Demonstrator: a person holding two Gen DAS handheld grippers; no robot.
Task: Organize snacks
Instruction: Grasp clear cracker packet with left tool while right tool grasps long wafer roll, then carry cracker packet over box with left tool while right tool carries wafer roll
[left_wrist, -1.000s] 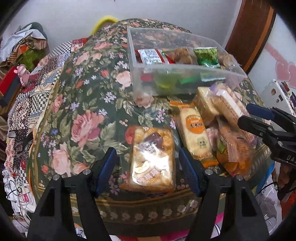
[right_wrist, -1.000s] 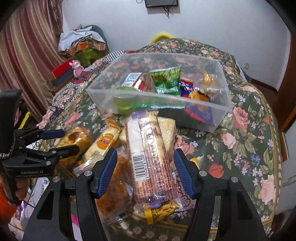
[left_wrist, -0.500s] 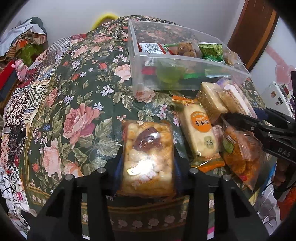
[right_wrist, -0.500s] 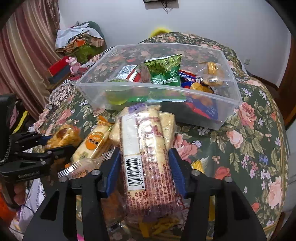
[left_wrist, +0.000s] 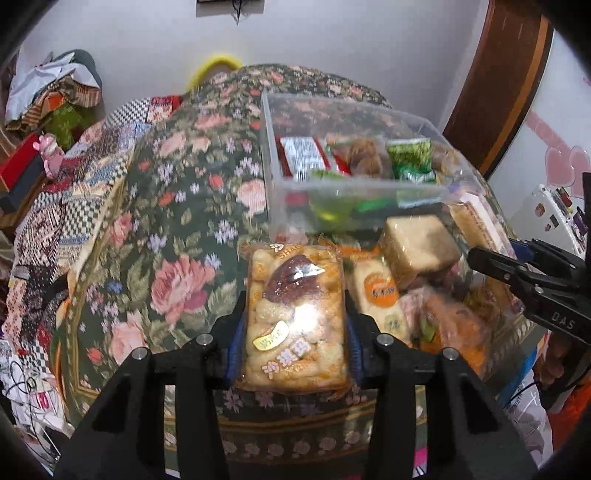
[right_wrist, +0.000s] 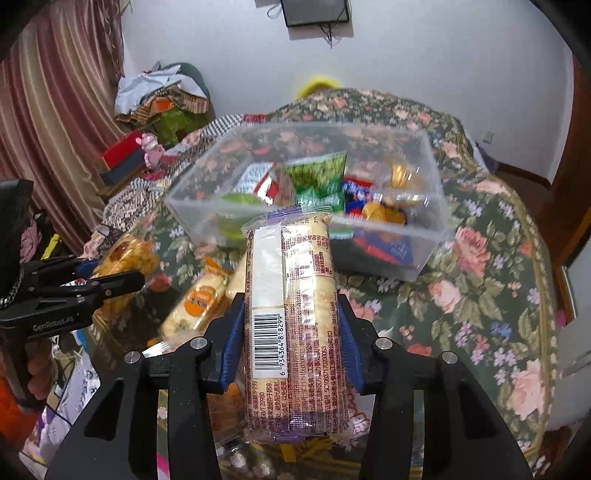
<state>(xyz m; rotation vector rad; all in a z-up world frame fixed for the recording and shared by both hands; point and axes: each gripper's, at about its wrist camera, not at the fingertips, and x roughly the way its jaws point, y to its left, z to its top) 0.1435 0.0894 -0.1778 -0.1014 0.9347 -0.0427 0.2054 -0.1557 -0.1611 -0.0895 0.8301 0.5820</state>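
Both snacks are now raised off the floral cloth (right_wrist: 491, 280), where half a second ago they were only just pinched.

The left gripper (left_wrist: 293, 332) is clamped on a clear pack of puffed cake (left_wrist: 295, 317); the right gripper (right_wrist: 291, 332) is clamped on a long cracker pack (right_wrist: 295, 314) with its barcode turned up. The clear bin (right_wrist: 391, 229), half filled with packets, is seen just beyond both, its near rim open from above. Loose snacks (left_wrist: 417, 280) are left between the grippers, close to the table edge.
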